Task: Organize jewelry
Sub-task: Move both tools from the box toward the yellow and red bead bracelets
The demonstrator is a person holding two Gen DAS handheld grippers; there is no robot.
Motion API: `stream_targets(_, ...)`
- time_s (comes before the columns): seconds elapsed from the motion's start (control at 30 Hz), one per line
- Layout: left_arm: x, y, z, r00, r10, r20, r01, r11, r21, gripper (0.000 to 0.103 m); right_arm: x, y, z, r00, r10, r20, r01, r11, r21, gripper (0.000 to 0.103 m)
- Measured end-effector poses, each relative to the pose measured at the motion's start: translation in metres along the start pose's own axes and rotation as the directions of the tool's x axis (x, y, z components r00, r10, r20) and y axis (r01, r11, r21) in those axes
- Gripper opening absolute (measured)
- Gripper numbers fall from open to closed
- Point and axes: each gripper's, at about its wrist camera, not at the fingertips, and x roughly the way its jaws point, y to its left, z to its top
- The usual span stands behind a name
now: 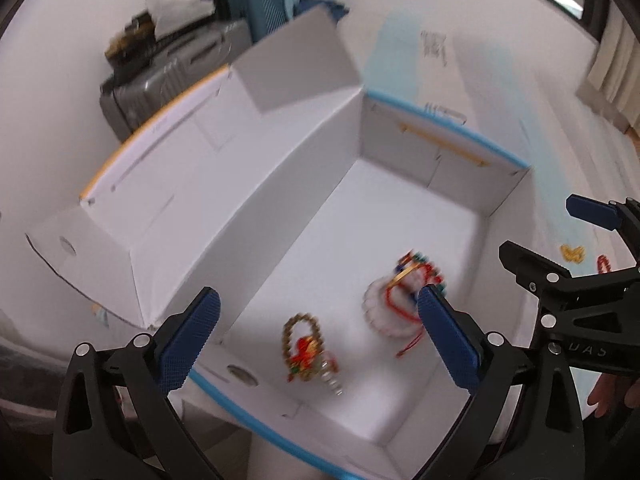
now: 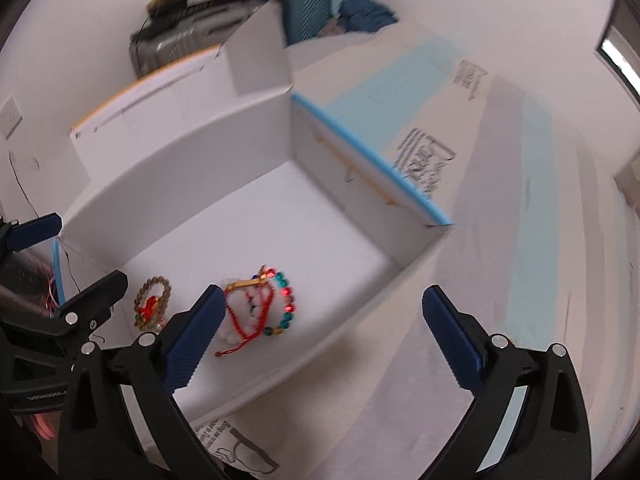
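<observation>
Sitting in white box: brown bead bracelet near-left, multicolor bracelet pile beside it. Left gripper + right gripper both spread wide, nothing held. 2 pcs jewelry outside box, right, on pale surface. Suitcases far back.

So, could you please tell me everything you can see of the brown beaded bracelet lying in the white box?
The brown beaded bracelet is a closed loop of small round brown beads, wood-like in look, with a red ornament and a few green and pale beads at its near end. It lies flat on the floor of the open white cardboard box, near the left corner in the right wrist view, apart from the pile of red, white and coloured bracelets. Nothing grips it.
</observation>
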Motion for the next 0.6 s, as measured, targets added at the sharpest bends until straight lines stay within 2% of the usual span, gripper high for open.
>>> stream_targets(0.27,-0.026,-0.048,0.016,0.995,-0.029,0.099,0.028,1.0,0.011,0.097,-0.04,-0.062,-0.017,0.993,-0.046,0.112,0.035,0.995,0.095,0.095)
stream_targets(0.6,-0.034,-0.135,0.023,0.986,-0.084,0.146,0.068,0.991,0.113,0.097,-0.078,-0.136,-0.045,0.975,-0.127,0.184,0.095,0.98,0.172,0.095)
